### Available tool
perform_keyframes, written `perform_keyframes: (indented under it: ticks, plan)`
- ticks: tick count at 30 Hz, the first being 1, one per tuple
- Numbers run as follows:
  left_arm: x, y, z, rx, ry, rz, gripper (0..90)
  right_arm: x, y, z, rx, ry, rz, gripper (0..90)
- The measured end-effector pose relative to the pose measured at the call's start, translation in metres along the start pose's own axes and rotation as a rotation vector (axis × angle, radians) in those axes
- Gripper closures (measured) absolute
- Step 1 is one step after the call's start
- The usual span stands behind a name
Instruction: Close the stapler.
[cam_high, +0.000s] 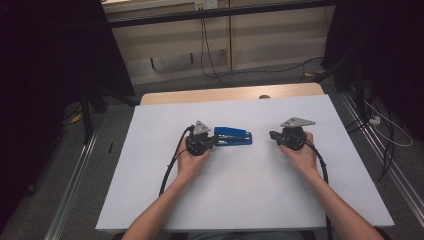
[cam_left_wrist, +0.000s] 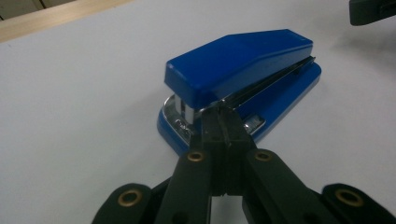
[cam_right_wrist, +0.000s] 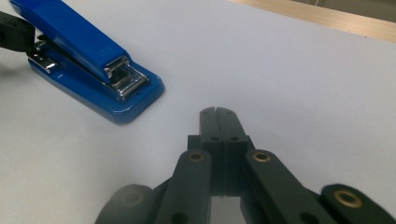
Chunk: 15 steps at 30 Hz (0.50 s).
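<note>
A blue stapler (cam_high: 235, 136) lies flat on the white table top (cam_high: 240, 190), a little left of the middle. My left gripper (cam_high: 214, 141) rests on the table at the stapler's left end and is shut. In the left gripper view its closed tips (cam_left_wrist: 223, 112) sit right at the end of the stapler (cam_left_wrist: 243, 65), by the slot between the blue top and base. Nothing shows between the jaws. My right gripper (cam_high: 272, 135) rests to the stapler's right, a short gap away, and is shut. Its tips (cam_right_wrist: 218, 112) point at bare table, with the stapler (cam_right_wrist: 70, 32) off to the upper left.
A wooden strip (cam_high: 225, 94) runs along the table's far edge. Beyond it are grey floor, loose cables (cam_high: 210, 60) and dark curtains on both sides. Metal rails (cam_high: 75, 170) run along the floor left and right. A cable trails back from each gripper.
</note>
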<state>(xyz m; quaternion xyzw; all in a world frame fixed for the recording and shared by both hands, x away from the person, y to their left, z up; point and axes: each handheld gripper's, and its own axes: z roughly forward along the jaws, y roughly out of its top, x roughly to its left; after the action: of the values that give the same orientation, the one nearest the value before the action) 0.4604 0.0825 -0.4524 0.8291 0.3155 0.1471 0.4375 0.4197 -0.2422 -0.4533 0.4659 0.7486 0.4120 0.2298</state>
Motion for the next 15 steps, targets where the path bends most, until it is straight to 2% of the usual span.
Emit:
perform_keyframes:
  ticks: [7, 9, 13, 15]
  plan:
    - [0.0002, -0.0001, 0.0002, -0.002, -0.002, -0.004, 90.0, 0.0001, 0.0012, -0.0017, -0.016, 0.01, -0.011, 89.1]
    - [0.0005, -0.0003, 0.0001, -0.005, -0.003, 0.014, 90.0, -0.0005, 0.0011, -0.0024, -0.022, 0.012, -0.004, 86.9]
    - [0.0021, -0.0006, -0.0007, -0.005, -0.017, -0.006, 90.0, -0.0017, 0.002, -0.0037, -0.046, 0.015, -0.001, 83.5]
    - [0.002, -0.0008, -0.0017, -0.002, -0.007, -0.005, 88.8, -0.0021, 0.0029, -0.005, -0.057, 0.021, -0.005, 81.5]
